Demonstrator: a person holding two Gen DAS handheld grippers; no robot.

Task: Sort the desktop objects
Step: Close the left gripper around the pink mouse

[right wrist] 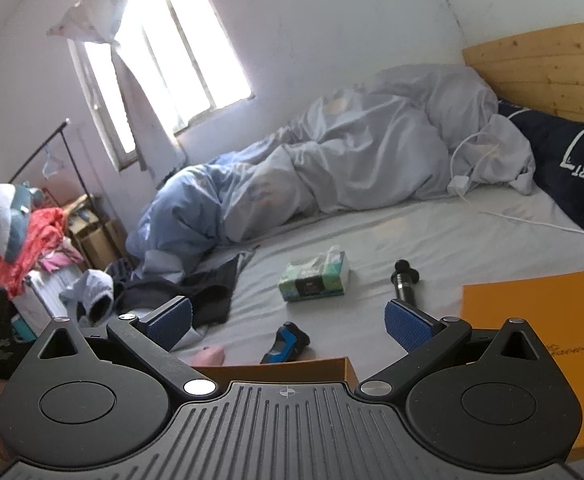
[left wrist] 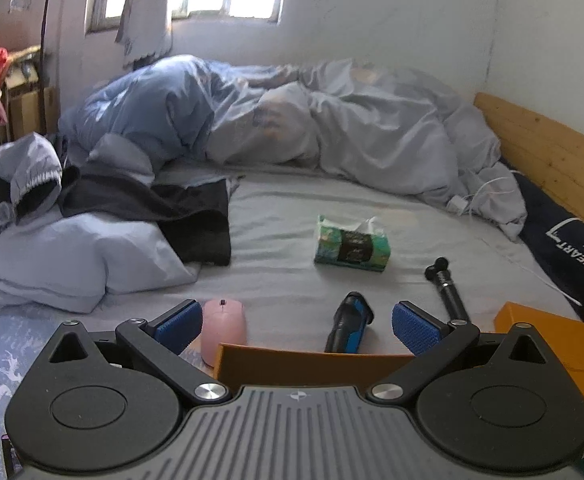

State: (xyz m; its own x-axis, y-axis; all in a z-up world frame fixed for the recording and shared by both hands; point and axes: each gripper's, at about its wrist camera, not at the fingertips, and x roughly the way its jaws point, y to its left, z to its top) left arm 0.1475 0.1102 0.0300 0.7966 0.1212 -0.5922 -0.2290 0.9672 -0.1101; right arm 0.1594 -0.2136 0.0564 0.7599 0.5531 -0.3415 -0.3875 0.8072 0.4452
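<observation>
Lying loose on the pale grey bed sheet [left wrist: 275, 280], left to right, were a pink computer mouse [left wrist: 223, 330], a black-and-blue handheld device [left wrist: 350, 322], a green tissue pack [left wrist: 352, 244] and a black metal rod with a knobbed end [left wrist: 448, 288]. Nearest, an open orange cardboard box [left wrist: 312, 366] sat beside its orange lid [right wrist: 540, 312]. Both left claw [left wrist: 296, 326] and right claw [right wrist: 287, 322] were spread wide, holding nothing. Whether items were going in or out was unclear; any grasp on the mouse should have squeezed its sides.
</observation>
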